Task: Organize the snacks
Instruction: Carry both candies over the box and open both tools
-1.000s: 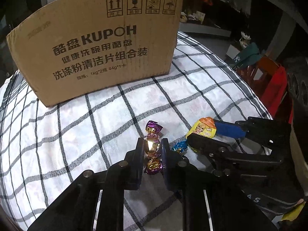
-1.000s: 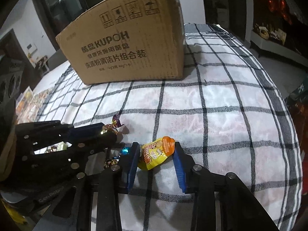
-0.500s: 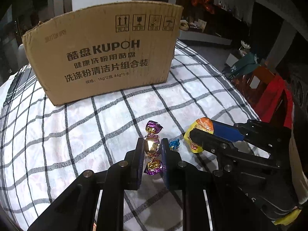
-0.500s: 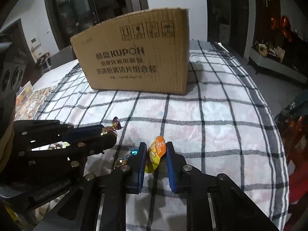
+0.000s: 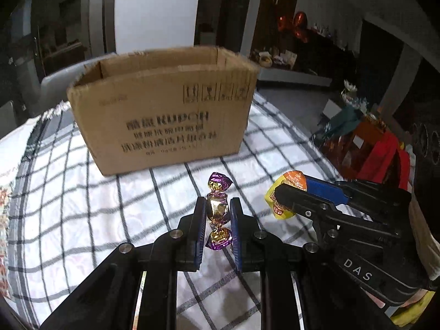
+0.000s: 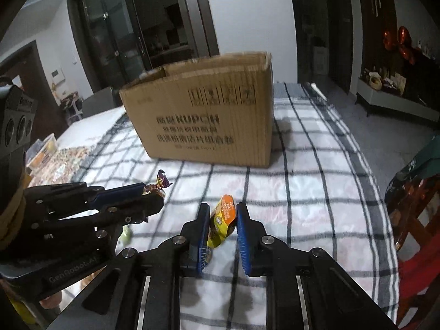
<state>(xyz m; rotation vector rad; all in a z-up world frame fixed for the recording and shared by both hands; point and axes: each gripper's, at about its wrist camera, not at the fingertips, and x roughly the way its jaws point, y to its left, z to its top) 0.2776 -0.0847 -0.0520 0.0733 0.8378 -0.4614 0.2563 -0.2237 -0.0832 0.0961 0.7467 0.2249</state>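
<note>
Dim indoors, lit from above, with glare on the checked cloth (image 5: 82,192), motion-blurred print on the box (image 6: 203,126), fisheye-bent dark corners.

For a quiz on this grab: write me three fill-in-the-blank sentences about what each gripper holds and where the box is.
1. The left gripper is shut on a gold and ____ candy.
2. The right gripper is shut on a yellow snack pouch with an ____ top.
3. The cardboard box stands on the checked tablecloth with its top ____.

Missing words: purple; orange; open
</note>
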